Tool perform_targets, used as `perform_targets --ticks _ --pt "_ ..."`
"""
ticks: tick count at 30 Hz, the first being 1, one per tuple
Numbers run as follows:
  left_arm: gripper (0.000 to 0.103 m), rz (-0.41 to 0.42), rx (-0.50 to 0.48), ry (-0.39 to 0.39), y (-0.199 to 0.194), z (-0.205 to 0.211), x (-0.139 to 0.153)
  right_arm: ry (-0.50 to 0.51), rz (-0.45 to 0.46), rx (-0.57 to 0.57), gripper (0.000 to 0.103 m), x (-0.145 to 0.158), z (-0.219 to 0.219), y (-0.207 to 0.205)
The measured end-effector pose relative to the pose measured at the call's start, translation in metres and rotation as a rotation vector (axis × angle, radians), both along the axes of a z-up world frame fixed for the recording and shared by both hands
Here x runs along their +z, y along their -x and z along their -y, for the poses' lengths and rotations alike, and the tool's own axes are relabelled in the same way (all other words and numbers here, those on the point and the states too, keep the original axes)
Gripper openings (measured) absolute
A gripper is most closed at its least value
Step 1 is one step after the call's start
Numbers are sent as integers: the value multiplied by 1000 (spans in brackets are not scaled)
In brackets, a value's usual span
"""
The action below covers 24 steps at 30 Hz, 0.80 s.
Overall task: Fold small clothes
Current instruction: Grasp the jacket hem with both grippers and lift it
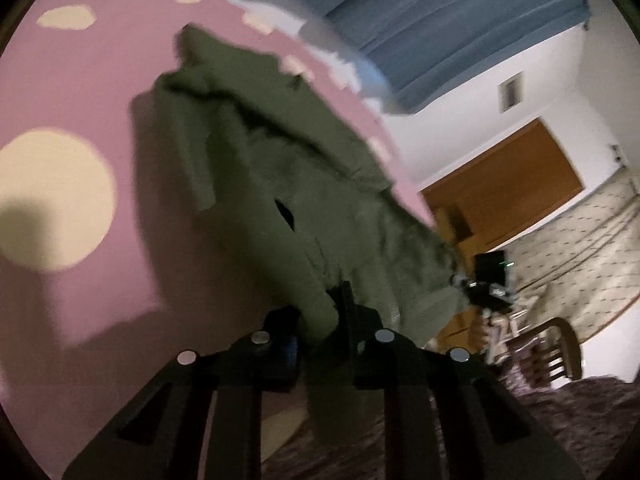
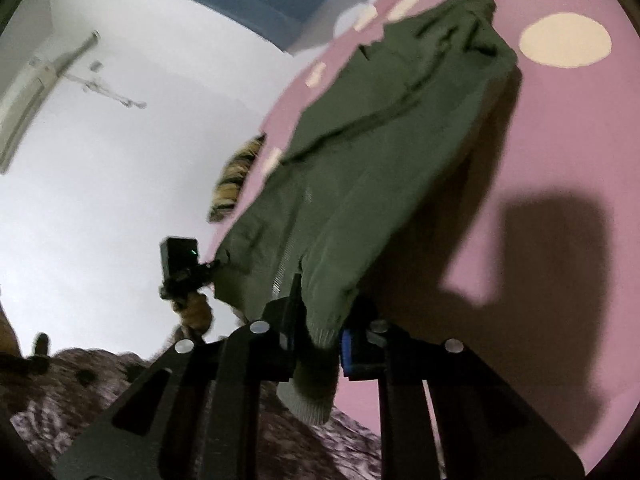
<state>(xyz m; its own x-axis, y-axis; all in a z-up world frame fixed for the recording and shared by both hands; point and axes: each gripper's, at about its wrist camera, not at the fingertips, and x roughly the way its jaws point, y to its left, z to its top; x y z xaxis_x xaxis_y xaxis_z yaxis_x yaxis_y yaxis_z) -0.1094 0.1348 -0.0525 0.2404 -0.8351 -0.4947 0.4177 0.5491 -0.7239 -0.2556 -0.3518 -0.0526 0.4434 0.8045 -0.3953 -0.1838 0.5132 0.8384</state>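
1. My left gripper [image 1: 320, 320] is clamped on one near hem corner of the green garment [image 1: 272, 168]; my right gripper [image 2: 320, 320] is clamped on the other corner, by the ribbed cuff. The rest lies on the pink spotted sheet [image 1: 80, 100].
2. Risk: both bites look shallow, right at the edge, so the fabric could slip out when I carry it over.
3. Risk: uneven pull between my hands would skew the fold.
4. Left view alone shows a slit-like opening mid-garment and the blue curtain [image 1: 400, 20].
5. Right view alone shows the striped fabric [image 2: 236, 176] past the sheet edge.
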Motion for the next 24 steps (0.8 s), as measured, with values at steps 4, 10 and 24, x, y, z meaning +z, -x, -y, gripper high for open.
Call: perform_targets --ticks 4,10,24 --pt "16 19 7 114 -15 5 21 -86 41 -26 14 12 10 -10" --pt "16 45 83 325 -62 0 50 -230 133 -106 14 38 40 -47" --pt "16 -20 283 291 -220 24 33 -369 35 -254 14 20 59 -224"
